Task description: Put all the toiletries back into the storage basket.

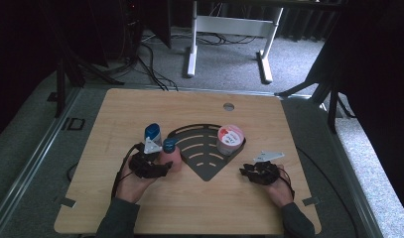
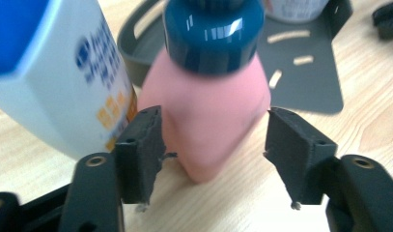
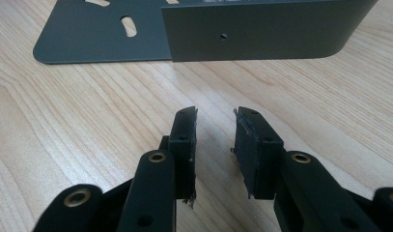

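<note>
A pink bottle [image 1: 173, 158] with a dark blue cap [image 2: 213, 34] stands on the wooden table just left of a dark fan-shaped tray [image 1: 205, 163]. My left gripper [image 1: 166, 167] is open, its jaws on either side of the pink bottle's [image 2: 208, 116] lower body; the left pad [image 2: 142, 145] is close against it and the right pad [image 2: 294, 150] stands apart. A white bottle with a blue cap [image 1: 153, 133] stands beside it. My right gripper [image 1: 246, 171] hovers low near the tray's right corner, jaws [image 3: 213, 145] narrowly open with nothing between them.
A round white tub with a pink lid [image 1: 230, 139] sits in the tray's right corner. The tray's upright wall [image 3: 261, 31] faces the right gripper. The white bottle [image 2: 54, 82] crowds the left jaw. Bare tabletop [image 1: 199, 208] lies in front.
</note>
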`<state>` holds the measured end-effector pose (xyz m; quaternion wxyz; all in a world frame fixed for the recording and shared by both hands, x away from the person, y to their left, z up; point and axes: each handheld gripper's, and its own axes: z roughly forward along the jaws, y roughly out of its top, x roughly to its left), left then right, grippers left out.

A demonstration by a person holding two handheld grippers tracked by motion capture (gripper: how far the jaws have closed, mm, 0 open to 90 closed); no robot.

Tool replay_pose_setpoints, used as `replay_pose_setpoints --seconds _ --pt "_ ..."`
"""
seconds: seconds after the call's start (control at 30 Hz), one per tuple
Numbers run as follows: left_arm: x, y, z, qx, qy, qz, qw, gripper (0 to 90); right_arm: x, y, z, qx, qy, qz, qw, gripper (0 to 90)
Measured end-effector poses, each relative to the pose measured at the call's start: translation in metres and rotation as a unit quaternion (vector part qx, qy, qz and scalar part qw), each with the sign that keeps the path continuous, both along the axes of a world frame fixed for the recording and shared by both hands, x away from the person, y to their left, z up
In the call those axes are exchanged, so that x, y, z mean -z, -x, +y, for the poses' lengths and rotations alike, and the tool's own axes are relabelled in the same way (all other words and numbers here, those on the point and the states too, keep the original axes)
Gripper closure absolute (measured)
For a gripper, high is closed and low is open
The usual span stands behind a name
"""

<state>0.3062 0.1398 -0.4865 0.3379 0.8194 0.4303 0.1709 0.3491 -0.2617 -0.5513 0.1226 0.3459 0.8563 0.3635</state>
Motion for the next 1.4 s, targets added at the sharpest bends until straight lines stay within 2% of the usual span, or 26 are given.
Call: replay_pose_setpoints --seconds 0.07,0.1,0.27,0.4,0.87,0.97,1.1,1.4 --pt "0.003 0.001 0.001 -0.004 -0.008 0.003 1.0 43.2 0.0 0.0 0.0 0.0 0.0 0.0 1.0 69.5" --pt "0.004 0.002 0.002 -0.006 -0.007 0.006 0.9999 48.1 0.0 0.0 0.0 0.0 0.0 0.0 1.0 69.5" --pt "0.007 0.003 0.006 -0.003 -0.008 0.016 0.9998 53.8 0.0 0.0 0.0 0.0 0.0 0.0 1.0 69.3" --pt "0.007 0.002 0.011 -0.011 -0.01 0.021 0.9997 60.6 0.0 0.0 0.0 0.0 0.0 0.0 1.0 69.2" --pt "0.009 -0.001 0.021 -0.048 -0.008 0.025 0.9985 64.4 0.0 0.0 0.0 0.0 -0.003 0.002 1.0 69.2" --pt "0.008 0.0 0.023 -0.054 -0.002 0.019 0.9984 67.6 0.0 0.0 0.0 0.0 -0.003 0.002 1.0 69.3" --pt "0.002 0.005 0.021 -0.048 0.01 0.008 0.9988 68.0 0.0 0.0 0.0 0.0 -0.003 0.002 1.0 69.2" --pt "-0.007 0.003 0.013 -0.044 0.024 -0.02 0.9985 63.6 0.0 0.0 0.0 0.0 -0.003 0.002 1.0 69.0"
